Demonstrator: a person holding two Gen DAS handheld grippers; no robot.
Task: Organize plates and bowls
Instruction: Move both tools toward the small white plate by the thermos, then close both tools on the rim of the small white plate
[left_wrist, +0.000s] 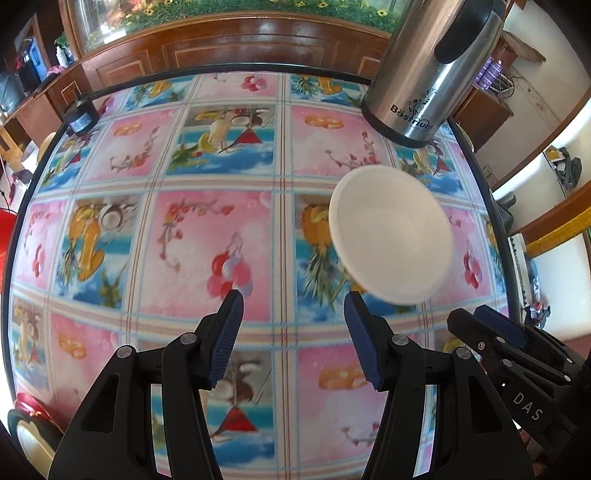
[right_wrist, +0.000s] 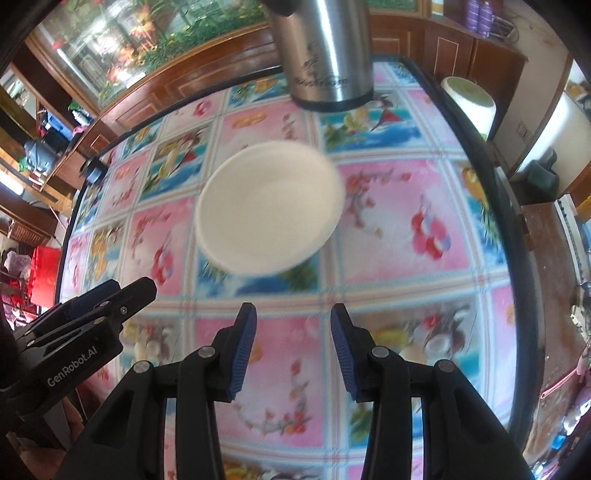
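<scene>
Just in front of the steel kettle (left_wrist: 432, 70), 1 white bowl (right_wrist: 269, 206) sits ungrasped on the table (left_wrist: 207, 229), both grippers' fingers (right_wrist: 243, 350) open and empty, so sorting seems barely begun.

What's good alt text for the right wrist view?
An open right gripper hovers above a fruit-patterned tablecloth, facing a blurred white bowl ahead. A steel kettle stands behind the bowl, and the left gripper shows at lower left.
</scene>
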